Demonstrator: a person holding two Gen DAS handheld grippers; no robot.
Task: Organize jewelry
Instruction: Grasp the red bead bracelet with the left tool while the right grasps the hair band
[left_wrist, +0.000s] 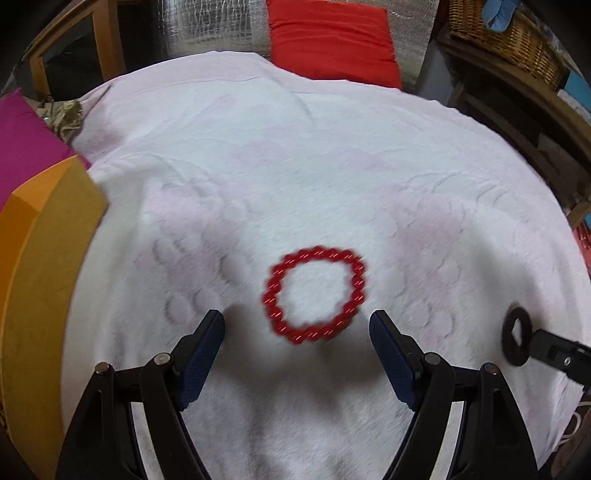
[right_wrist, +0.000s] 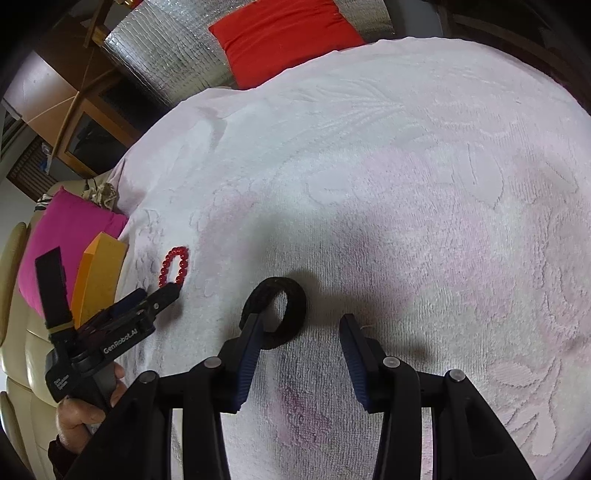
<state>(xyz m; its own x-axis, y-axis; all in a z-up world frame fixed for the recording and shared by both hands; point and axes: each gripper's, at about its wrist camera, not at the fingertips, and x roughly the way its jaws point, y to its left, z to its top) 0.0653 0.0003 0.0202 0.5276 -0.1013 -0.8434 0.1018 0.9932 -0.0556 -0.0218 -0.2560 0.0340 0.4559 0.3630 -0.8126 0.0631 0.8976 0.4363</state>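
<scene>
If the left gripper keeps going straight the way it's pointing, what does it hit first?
Most likely the red bead bracelet, lying on the white towel just ahead of the open left gripper; depth is uncertain.

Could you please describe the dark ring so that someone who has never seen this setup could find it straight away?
Start from the large pale pink towel that covers the whole work surface. Near its front, just ahead of the open right gripper, lies the dark ring, one finger overlapping its edge. It is a plain black-brown band, unlike the red bead bracelet further left in front of the left gripper.
</scene>
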